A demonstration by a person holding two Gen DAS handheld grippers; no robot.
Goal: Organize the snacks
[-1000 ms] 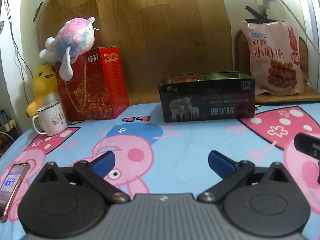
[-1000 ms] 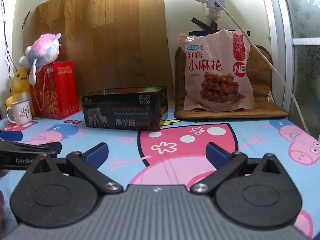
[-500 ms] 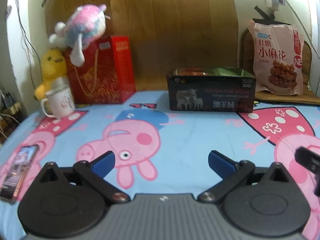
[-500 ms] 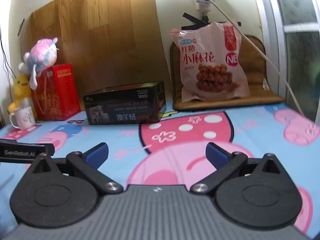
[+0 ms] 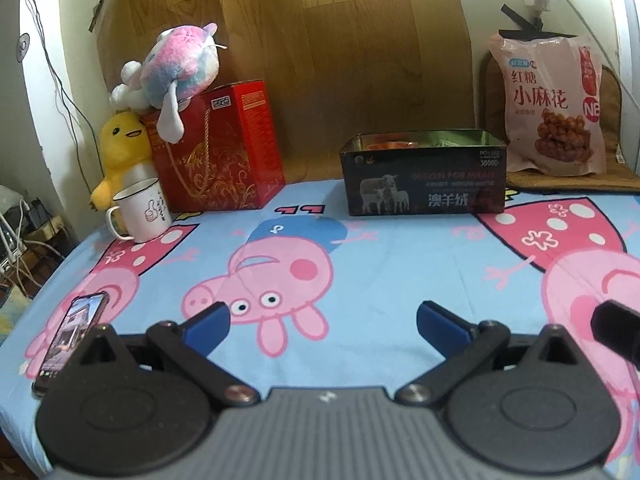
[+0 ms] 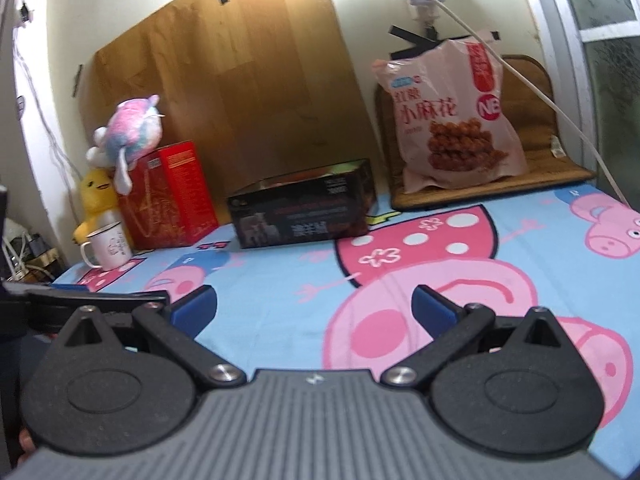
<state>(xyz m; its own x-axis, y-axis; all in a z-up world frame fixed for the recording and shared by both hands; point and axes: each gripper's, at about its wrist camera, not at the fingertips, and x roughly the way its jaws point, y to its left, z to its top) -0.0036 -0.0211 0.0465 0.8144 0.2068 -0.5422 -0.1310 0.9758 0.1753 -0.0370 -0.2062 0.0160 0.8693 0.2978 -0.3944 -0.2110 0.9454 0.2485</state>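
A dark open tin box [image 5: 424,178] stands at the back of the table, with orange and green packets showing inside; it also shows in the right wrist view [image 6: 304,216]. A large pink snack bag [image 5: 550,106] leans on the wall at the back right, on a brown mat [image 6: 492,190]; the bag also shows in the right wrist view [image 6: 450,120]. My left gripper [image 5: 322,320] is open and empty, above the cartoon tablecloth. My right gripper [image 6: 314,306] is open and empty, well short of the box.
A red gift box [image 5: 218,148] with a plush toy [image 5: 176,70] on top, a yellow duck plush [image 5: 120,148] and a white mug [image 5: 142,210] stand at the back left. A phone [image 5: 72,338] lies near the left edge. A white cable [image 6: 520,76] hangs at the right.
Both grippers have pulled back and risen, so the box and bag look farther away. The right view has tilted. Both stay open and empty.
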